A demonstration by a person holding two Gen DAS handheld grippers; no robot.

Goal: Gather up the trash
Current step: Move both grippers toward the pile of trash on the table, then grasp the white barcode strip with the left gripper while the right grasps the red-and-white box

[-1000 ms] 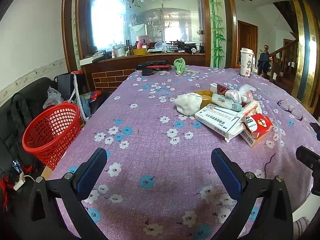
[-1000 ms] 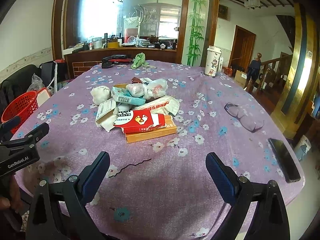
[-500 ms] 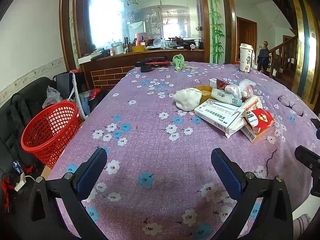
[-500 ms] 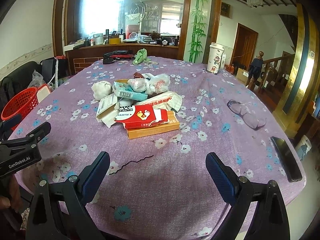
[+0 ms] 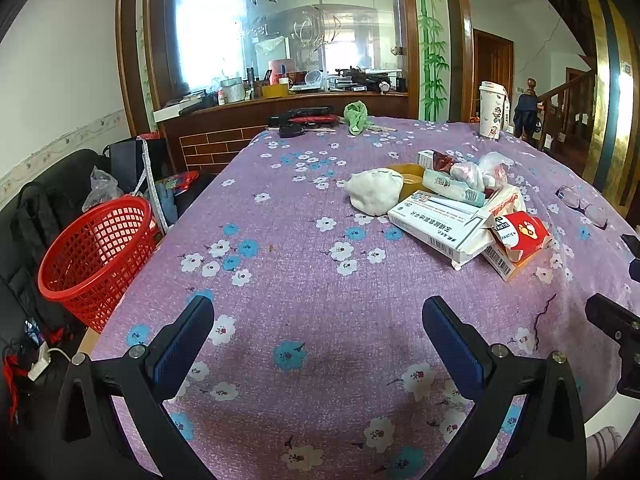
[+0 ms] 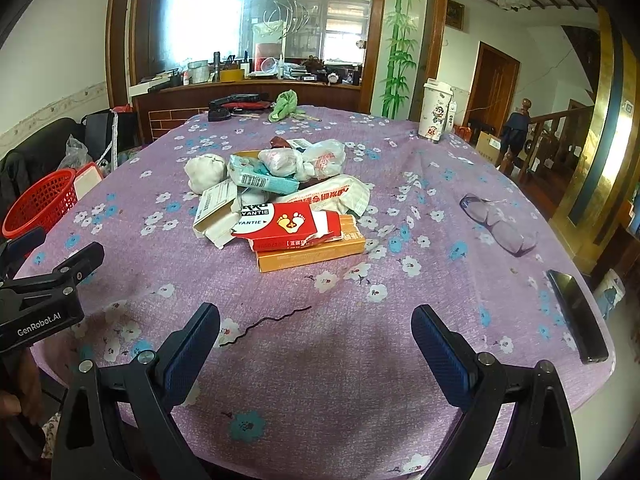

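— Trash first: where is it, and what can't you make out?

— Trash pile (image 6: 280,200) sits mid-table on the purple cloth (image 5: 304,288), well ahead of both my tools. A white wad (image 5: 374,196) is on its left, a white box (image 5: 436,226) and a red box (image 6: 288,222) lean on an orange box (image 6: 312,252), and tied bags (image 6: 304,160) lie behind. The small print I can't read, and what's under the bags is hidden.

— And your tools?

— My left gripper (image 5: 318,340) is spread wide with nothing between its fingers, hanging above the near cloth. My right gripper (image 6: 316,344) is the same: wide apart, holding nothing. A black hairpin (image 6: 266,324) lies on the cloth just ahead of its left finger.

— What does each view give you alone?

— Left view shows the whole red basket (image 5: 96,256) on the floor off the table's left edge; the right view clips it at the frame edge. Right view alone shows the glasses (image 6: 498,226) clearly and the full black phone (image 6: 576,316) near the right edge. Both show the paper cup (image 6: 436,110) at the far side.
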